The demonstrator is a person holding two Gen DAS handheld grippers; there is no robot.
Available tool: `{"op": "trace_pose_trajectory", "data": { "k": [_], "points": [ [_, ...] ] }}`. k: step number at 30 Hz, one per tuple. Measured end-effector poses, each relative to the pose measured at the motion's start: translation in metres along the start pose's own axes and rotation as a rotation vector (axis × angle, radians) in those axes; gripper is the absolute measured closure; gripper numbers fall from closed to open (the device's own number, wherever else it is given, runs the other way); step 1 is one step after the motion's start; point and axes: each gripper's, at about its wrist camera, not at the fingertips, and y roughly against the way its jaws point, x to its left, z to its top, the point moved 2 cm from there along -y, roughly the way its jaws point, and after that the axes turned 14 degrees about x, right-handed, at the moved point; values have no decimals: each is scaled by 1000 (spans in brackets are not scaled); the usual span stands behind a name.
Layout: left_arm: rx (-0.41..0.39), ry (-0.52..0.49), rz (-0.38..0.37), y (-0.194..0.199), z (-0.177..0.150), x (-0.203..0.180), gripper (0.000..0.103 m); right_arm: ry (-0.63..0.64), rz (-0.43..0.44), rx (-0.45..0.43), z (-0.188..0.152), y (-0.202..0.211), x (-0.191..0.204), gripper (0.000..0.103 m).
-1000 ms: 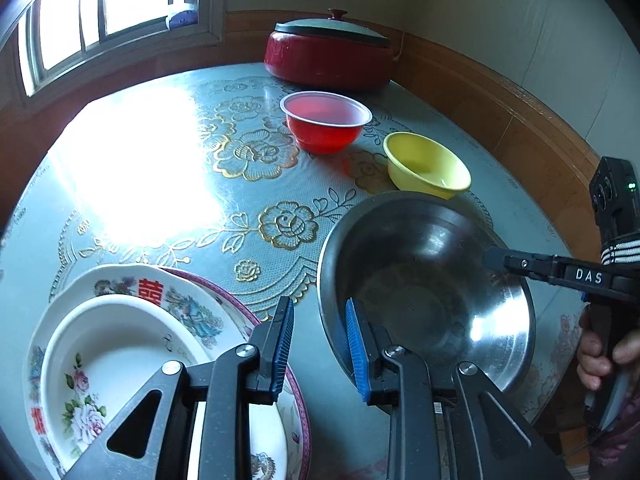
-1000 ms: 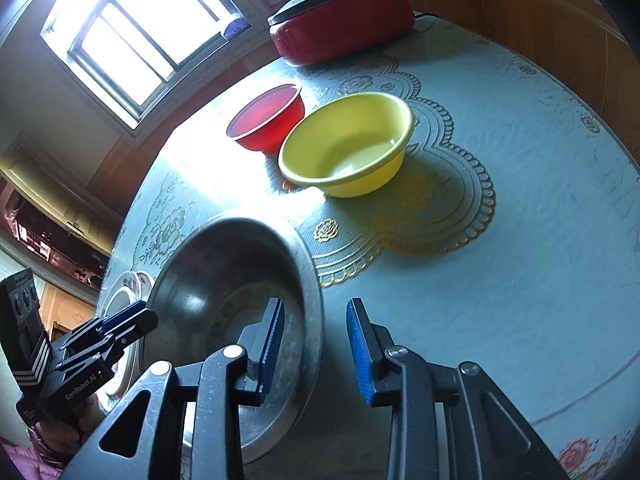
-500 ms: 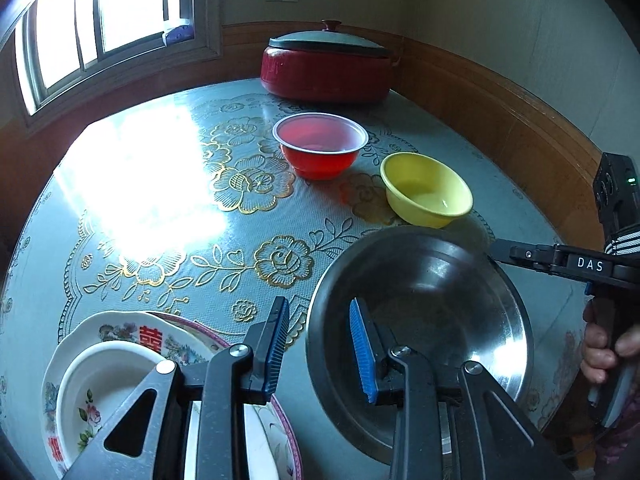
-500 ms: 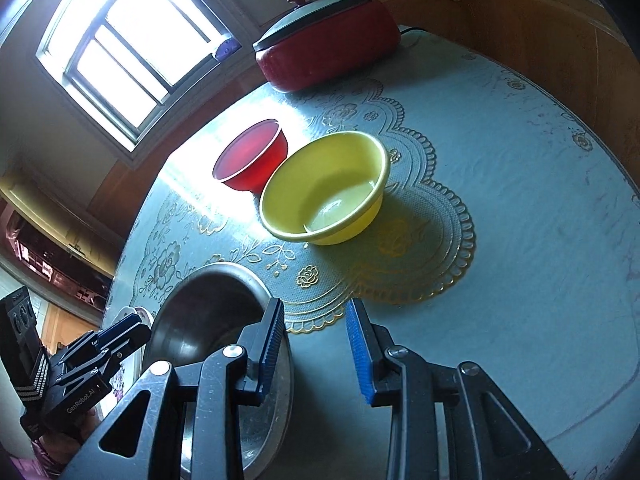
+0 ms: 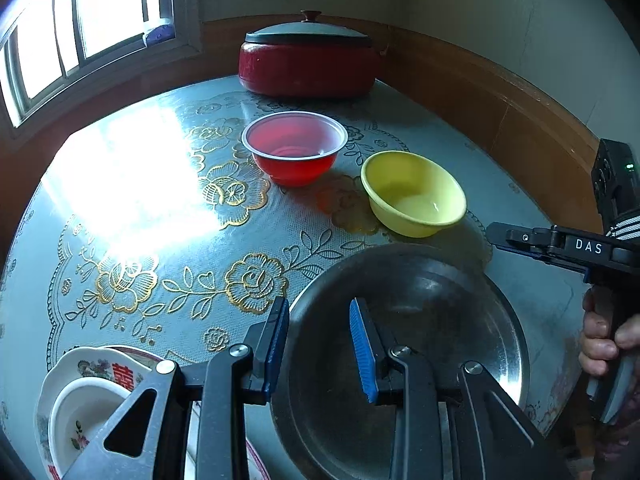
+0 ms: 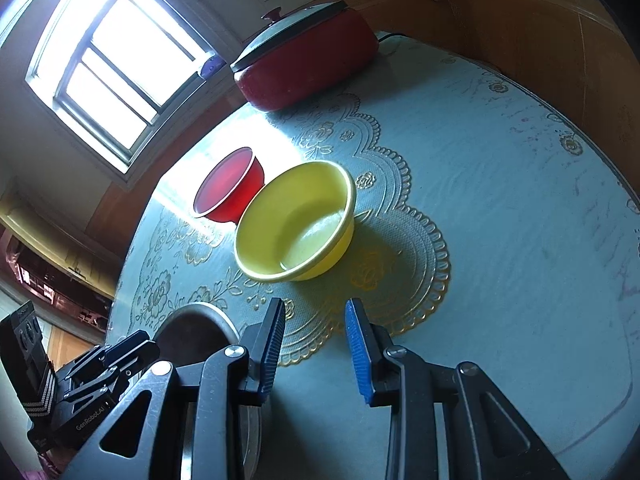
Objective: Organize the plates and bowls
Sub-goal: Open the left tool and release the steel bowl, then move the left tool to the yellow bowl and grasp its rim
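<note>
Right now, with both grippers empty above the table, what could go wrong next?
1. The yellow bowl sits close against the red bowl; a reach for one could knock the other.
2. The steel basin lies just under the left gripper, whose open jaws straddle its near rim; a dip could strike it.
3. The plates sit near the table edge, so a bump might push them off.

A lidded red cooker point(image 5: 308, 62) stands by the window point(image 5: 84, 36), on a floral tablecloth point(image 5: 168, 240).
</note>
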Motion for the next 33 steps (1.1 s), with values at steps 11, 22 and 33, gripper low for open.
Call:
{"op": "trace_pose_trajectory", "data": {
  "k": [11, 22, 33],
  "points": [
    [20, -46, -19, -14, 32, -17, 67, -17, 42, -8, 26, 4, -7, 73],
    [57, 2, -91, -36, 74, -19, 67, -75, 68, -14, 42, -1, -22, 73],
    [112, 44, -183, -65, 108, -21, 80, -85, 36, -19, 57, -19, -27, 89]
  ]
}}
